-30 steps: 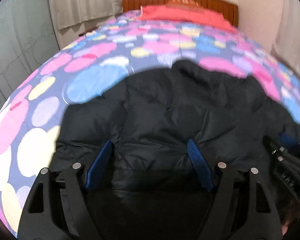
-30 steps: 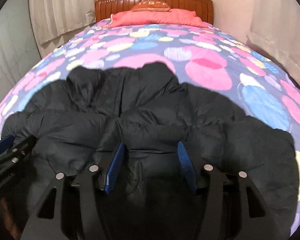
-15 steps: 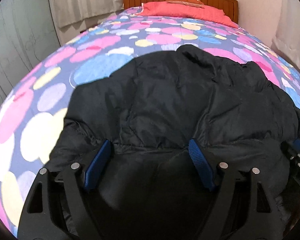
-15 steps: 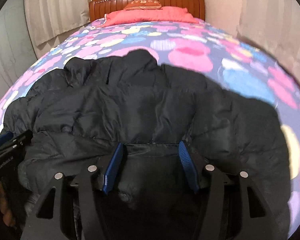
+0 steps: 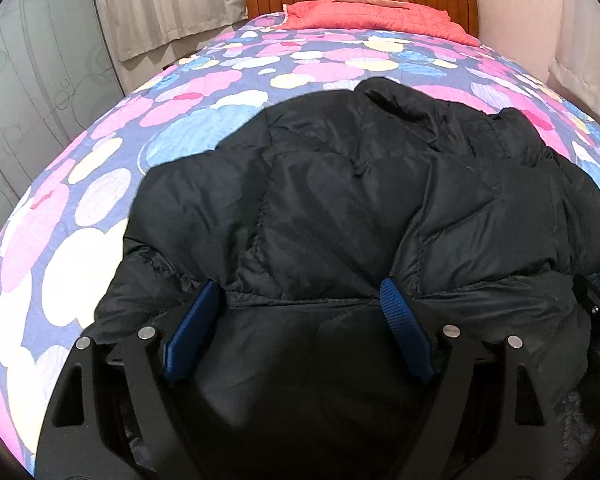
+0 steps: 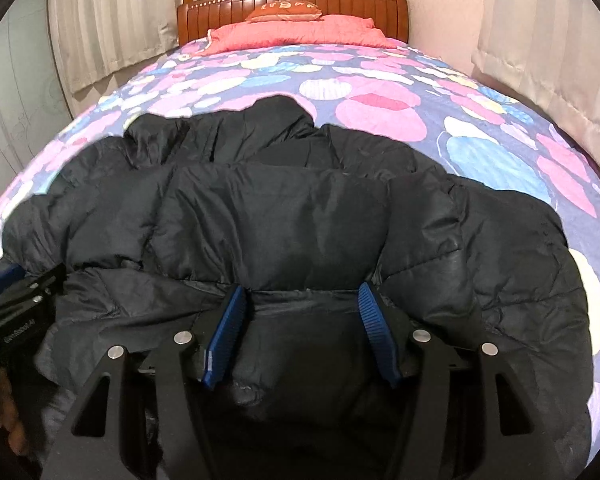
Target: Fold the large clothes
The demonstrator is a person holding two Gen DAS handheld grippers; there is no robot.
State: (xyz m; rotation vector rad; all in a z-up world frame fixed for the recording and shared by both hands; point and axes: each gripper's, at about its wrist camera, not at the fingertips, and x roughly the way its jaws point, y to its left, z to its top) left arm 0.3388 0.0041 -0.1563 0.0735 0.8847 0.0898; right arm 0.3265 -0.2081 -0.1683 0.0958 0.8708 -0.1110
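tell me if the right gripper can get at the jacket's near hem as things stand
Probably yes. The right gripper already straddles the near hem of the black jacket, jaws apart with fabric bunched between the pads, and nothing lies across it.

A jacket (image 5: 340, 208) lies spread across the near end of the bed (image 5: 100, 208). Beyond it, pillows (image 6: 300, 32) rest against the headboard (image 6: 292, 0). Curtains (image 5: 160, 0) hang left of the bed, more curtains (image 6: 540, 40) on its right.

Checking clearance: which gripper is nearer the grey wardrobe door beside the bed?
Left. The left gripper is over the black jacket on the side toward the wardrobe door; the right gripper is beyond it.
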